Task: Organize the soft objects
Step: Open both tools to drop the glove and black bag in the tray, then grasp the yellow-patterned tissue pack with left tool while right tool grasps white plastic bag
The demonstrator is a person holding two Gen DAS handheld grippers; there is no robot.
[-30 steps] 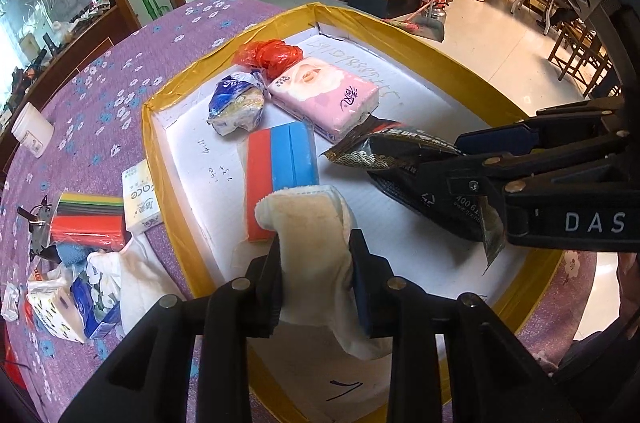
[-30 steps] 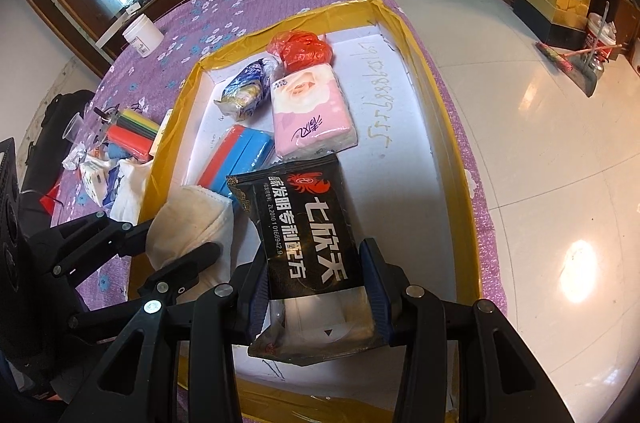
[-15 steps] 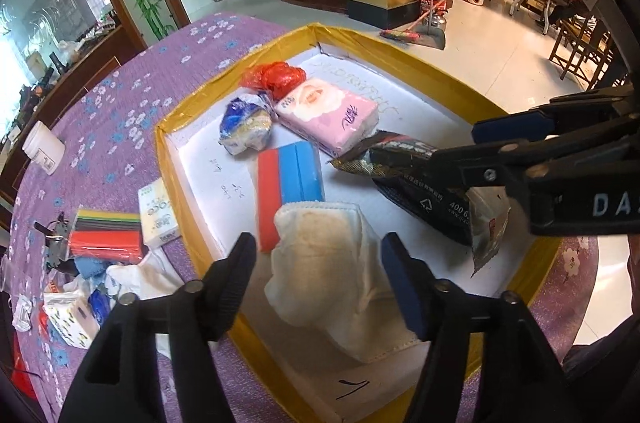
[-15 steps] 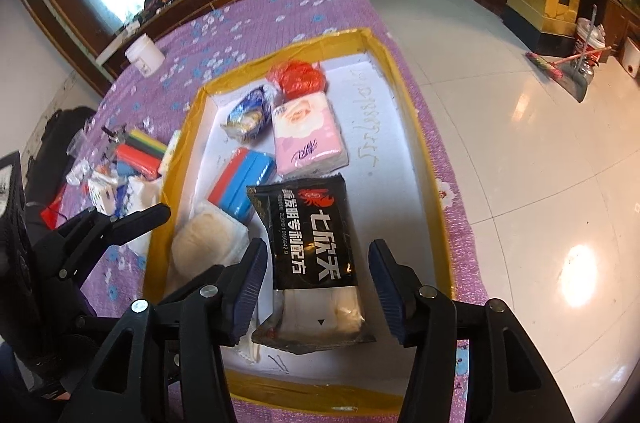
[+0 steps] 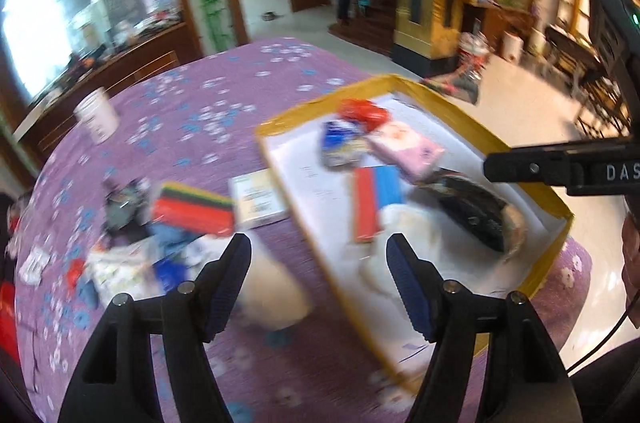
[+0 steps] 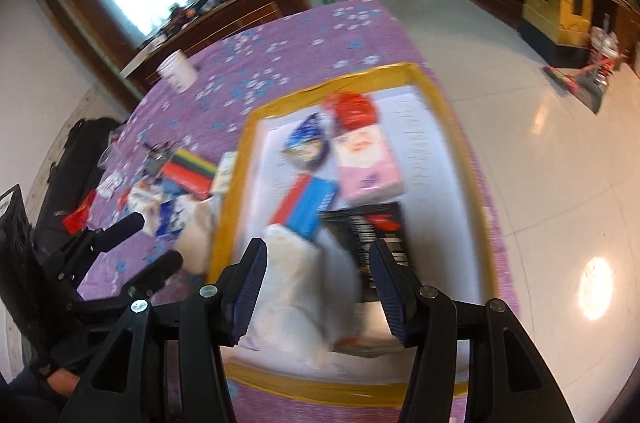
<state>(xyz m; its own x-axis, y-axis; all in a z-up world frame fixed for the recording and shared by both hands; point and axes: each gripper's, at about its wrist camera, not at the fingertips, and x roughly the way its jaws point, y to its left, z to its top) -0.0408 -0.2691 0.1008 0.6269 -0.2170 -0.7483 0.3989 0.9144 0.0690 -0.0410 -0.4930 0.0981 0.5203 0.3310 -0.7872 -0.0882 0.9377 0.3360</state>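
Left gripper: we hold it wide apart with nothing between the fingers, over the purple desk just left of the tray's near corner; it points toward the loose pile, which we judge is where the next pick lies.

Right gripper: also spread wide and empty, hanging above the near end of the tray, with the cream cloth and the black packet showing in the gap below it.

Tray: yellow-edged with a white floor, at the right side of the desk; it serves as the collecting place, so the soft things lie gathered in it.

Cream cloth: at the tray's near-left end, just beside the red-and-blue sponge.

Black packet: flat in the tray, next to the cloth and just in front of the pink tissue pack.

Far end of tray: a blue-white bag and a red plastic bag, close together.

Still outside: a striped sponge stack, a small pale box against the tray wall, and a blurred heap of white and blue soft packs on the desk.

Progress: we judge the sorting partly done.

Caution: both views are smeared, so the heap's items cannot be told apart.
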